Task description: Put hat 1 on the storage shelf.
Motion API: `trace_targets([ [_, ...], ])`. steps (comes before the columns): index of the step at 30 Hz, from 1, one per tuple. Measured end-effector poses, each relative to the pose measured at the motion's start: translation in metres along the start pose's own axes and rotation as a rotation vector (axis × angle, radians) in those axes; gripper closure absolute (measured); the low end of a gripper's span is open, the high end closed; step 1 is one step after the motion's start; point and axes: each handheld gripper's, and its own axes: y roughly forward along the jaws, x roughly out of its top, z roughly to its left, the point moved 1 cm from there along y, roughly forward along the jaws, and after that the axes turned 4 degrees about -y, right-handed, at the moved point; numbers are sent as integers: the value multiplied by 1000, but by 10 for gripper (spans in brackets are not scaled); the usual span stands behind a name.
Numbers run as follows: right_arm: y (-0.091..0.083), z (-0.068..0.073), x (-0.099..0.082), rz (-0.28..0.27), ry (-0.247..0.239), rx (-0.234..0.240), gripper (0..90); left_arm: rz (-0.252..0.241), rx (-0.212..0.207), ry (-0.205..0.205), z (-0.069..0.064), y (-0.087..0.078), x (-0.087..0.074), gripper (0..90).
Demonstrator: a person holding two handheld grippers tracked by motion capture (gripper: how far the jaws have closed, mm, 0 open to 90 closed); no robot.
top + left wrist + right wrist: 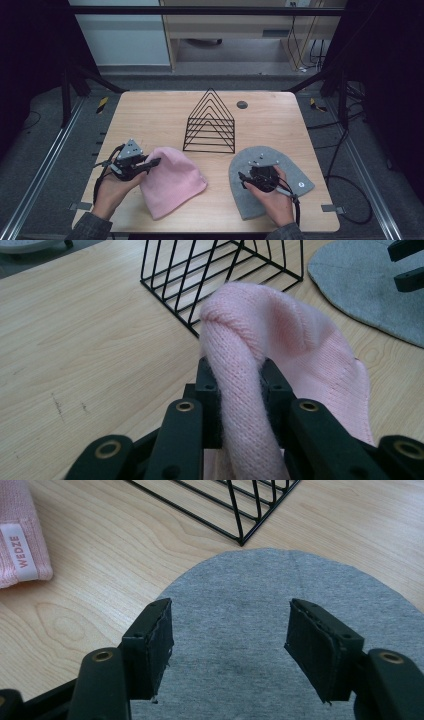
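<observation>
A pink knit beanie [172, 182] lies at the table's front left. My left gripper [152, 163] is shut on its upper left edge; in the left gripper view a fold of pink beanie [250, 360] is pinched between the jaws and lifted a little. A grey beanie [295, 175] lies flat at the front right. My right gripper [243, 178] hovers over its left half, open. In the right gripper view the gripper [227, 642] has grey beanie [230, 605] cloth beneath and nothing between its fingers.
A black wire rack [211, 122] of triangular dividers stands mid-table behind both hats. A small dark round grommet [242, 104] sits in the tabletop [150, 115] at the back. A white label [21, 552] on the pink hat's cuff reads WEDZE.
</observation>
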Motion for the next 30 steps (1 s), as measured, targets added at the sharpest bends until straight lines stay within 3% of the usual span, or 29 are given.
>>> trace_targets([
  [16,-1,0,0,-6,-5,-5,350,-25,-8,38,-5,-13,12,764],
  [23,-8,5,4,-52,-1,-3,343,-19,1,100,-8,-19,31,766],
  [29,-15,13,17,-95,-40,-11,333,-3,13,167,-9,-26,54,767],
  [30,-17,16,24,-105,-61,-5,333,4,21,197,-9,-28,61,767],
])
